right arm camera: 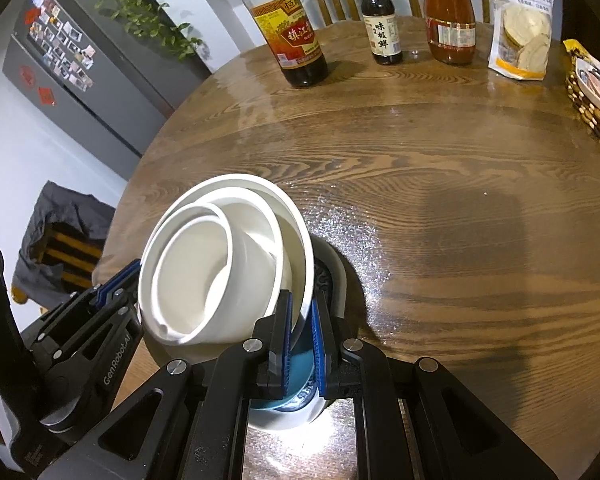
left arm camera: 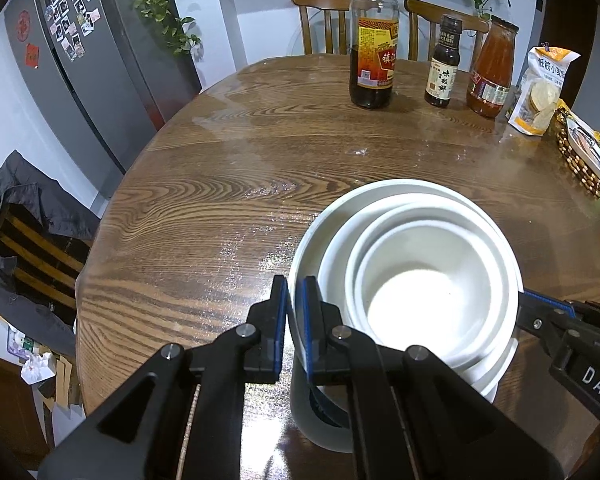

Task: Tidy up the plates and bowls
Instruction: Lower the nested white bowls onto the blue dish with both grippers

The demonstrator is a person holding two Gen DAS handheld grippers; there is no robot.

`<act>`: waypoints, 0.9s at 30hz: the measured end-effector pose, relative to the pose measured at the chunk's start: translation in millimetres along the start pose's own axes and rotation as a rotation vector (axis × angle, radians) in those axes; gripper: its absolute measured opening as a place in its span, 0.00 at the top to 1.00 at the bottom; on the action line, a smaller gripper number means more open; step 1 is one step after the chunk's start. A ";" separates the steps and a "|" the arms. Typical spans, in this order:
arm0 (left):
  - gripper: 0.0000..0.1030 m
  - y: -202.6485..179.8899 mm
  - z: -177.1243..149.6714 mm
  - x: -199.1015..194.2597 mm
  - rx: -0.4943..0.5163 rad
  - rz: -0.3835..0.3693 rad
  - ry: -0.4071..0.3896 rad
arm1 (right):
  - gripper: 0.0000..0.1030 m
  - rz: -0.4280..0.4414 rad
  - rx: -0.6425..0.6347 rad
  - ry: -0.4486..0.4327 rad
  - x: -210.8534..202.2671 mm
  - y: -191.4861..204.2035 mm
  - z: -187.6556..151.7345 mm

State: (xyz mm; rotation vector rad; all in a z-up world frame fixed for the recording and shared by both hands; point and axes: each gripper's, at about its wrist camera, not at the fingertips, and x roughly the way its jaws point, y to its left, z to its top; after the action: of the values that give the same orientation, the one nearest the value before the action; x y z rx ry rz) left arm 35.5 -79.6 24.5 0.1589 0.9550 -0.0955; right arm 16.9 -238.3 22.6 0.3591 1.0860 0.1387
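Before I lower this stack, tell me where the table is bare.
Bare wood spreads across the table between the bowls and the bottles, and left of the stack. The far right edge is crowded: flour bag, basket.

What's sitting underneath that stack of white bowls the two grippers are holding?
Under the white bowls, the right wrist view shows a dish with a teal inside and patterned rim resting on the table. The bowls and the right gripper cover most of it.
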 end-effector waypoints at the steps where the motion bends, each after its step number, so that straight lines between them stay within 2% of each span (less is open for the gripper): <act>1: 0.96 -0.4 0.0 -0.1 0.001 0.001 0.000 | 0.88 -0.002 0.000 0.000 0.1 0.2 0.0; 15: 0.95 -1.5 2.0 3.3 0.004 0.002 0.017 | 0.88 -0.050 -0.023 0.000 -3.2 8.1 0.7; 27: 0.92 -1.5 2.1 2.9 0.001 0.001 0.022 | 0.88 -0.059 -0.015 0.005 -3.3 7.6 0.1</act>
State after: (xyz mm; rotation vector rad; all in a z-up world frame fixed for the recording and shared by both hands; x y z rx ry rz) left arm 38.6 -81.5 23.1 0.1619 0.9764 -0.0932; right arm 15.9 -232.2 28.0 0.3132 1.0989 0.0953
